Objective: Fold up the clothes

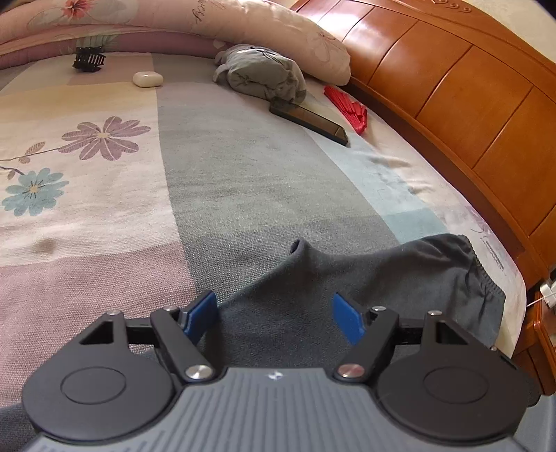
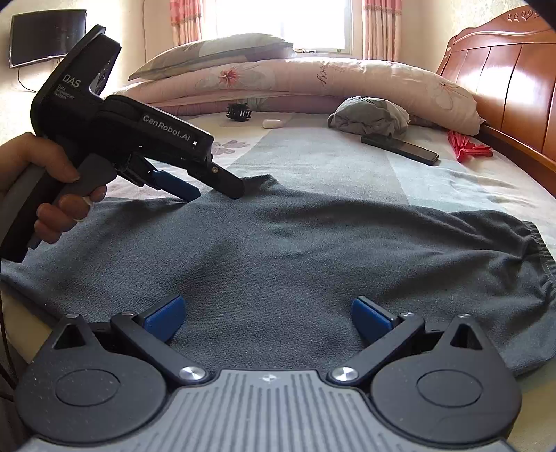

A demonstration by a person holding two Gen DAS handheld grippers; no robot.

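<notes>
Nearest your right tongs (image 2: 267, 318): dark grey trousers (image 2: 295, 250) lying flat across the bed (image 2: 347, 163), elastic waistband toward the headboard (image 2: 514, 90). Right tongs released, pads apart above the fabric. Your left tongs (image 1: 274, 318) likewise released, gripping nothing, over the trousers' far edge.

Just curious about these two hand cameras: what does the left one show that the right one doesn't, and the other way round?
Only the left wrist view shows a white plug at the bed's edge. Only the right wrist view shows a window, a wall screen and the person's hand holding the left gripper. Both show the dark grey garment, the phone, a red fan, a white case and the headboard.
</notes>
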